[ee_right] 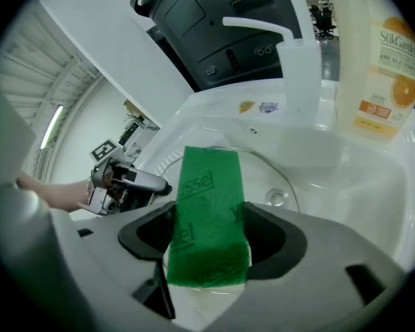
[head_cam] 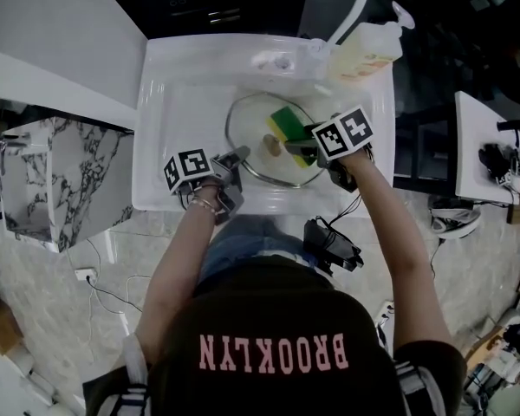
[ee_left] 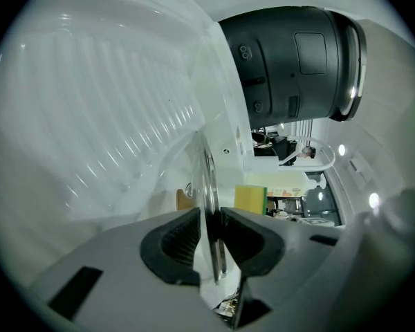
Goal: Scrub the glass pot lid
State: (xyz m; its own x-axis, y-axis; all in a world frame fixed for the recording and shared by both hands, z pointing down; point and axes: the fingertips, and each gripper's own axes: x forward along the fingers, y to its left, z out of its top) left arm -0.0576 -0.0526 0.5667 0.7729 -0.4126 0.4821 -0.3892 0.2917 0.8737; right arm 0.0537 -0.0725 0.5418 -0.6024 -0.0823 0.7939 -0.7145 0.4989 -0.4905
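A round glass pot lid (head_cam: 258, 137) with a metal rim and a wooden knob (head_cam: 270, 144) lies in the white sink (head_cam: 169, 120). My left gripper (head_cam: 234, 157) is shut on the lid's rim (ee_left: 211, 206) at its near-left edge; in the left gripper view the rim stands edge-on between the pads. My right gripper (head_cam: 300, 144) is shut on a yellow and green sponge (head_cam: 288, 126), which rests on the lid's right half. In the right gripper view the sponge (ee_right: 209, 213) shows its green side over the glass lid (ee_right: 277, 185), with my left gripper (ee_right: 128, 182) beyond it.
A white faucet (head_cam: 351, 11) arches over the sink's far rim, with a bottle of orange dish soap (head_cam: 368, 52) beside it at the far right. A dark rounded appliance (ee_left: 297, 64) stands behind the sink. A marble-patterned box (head_cam: 48, 180) sits to the left.
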